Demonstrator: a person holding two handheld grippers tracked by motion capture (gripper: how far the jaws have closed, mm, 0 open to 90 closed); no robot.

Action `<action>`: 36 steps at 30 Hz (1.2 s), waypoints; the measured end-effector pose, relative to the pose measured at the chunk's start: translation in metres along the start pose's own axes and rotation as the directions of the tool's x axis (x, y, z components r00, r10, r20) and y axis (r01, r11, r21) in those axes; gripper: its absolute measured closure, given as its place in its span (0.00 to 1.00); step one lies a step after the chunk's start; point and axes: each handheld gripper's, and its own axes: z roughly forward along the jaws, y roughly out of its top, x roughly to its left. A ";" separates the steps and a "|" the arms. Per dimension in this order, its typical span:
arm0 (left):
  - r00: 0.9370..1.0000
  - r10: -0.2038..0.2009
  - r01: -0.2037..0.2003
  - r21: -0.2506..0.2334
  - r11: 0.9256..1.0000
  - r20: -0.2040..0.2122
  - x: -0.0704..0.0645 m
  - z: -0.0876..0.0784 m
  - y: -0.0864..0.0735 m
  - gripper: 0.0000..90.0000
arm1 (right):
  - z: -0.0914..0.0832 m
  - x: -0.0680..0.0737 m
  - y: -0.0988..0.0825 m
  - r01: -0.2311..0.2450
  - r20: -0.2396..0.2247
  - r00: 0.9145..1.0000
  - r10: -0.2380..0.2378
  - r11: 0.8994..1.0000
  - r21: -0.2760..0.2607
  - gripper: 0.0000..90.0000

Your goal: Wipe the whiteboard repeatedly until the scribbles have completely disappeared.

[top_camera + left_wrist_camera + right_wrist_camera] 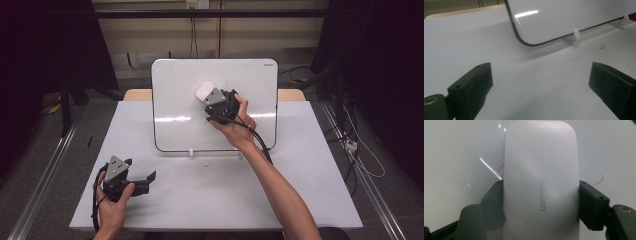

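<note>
A white whiteboard [175, 100] stands tilted on small white feet [191, 152] at the middle back of the table. My right gripper [207, 96] is held up against the board's face, shut on a white rounded eraser [204, 90]. In the right gripper view the eraser [541, 182] sits between both black pads [594, 205], flat to the board, with faint red marker strokes [600, 180] beside it. My left gripper [140, 169] rests low at the table's front left, open with nothing between its jaws. Its own view shows my left gripper [539, 82] facing the board's lower corner [524, 42].
The white table [310, 190] reaches to the right and front of the board. A few small dark specks [602, 45] lie on it near the board's foot [575, 36]. Cables [360, 155] trail on the floor at the right, and dark stands flank the table.
</note>
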 end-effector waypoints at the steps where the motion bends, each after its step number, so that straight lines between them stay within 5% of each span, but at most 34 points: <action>1: 1.000 -0.002 0.002 0.000 1.000 0.000 0.000 0.000 0.000 0.06 | 0.000 -0.003 0.001 -0.005 0.004 1.000 0.005 1.000 -0.001 0.35; 16: 1.000 -0.005 0.005 -0.001 1.000 -0.004 0.002 -0.001 -0.001 0.06 | -0.005 -0.061 -0.005 -0.128 0.072 0.989 0.126 0.992 0.018 0.35; 21: 1.000 -0.006 0.006 -0.003 1.000 -0.004 0.001 -0.001 0.000 0.06 | -0.005 -0.049 -0.008 -0.106 0.064 0.993 0.103 0.994 0.037 0.35; 36: 1.000 0.003 -0.003 0.002 1.000 -0.004 -0.001 0.000 0.000 0.06 | -0.009 0.016 -0.018 0.015 0.001 1.000 -0.015 1.000 0.020 0.35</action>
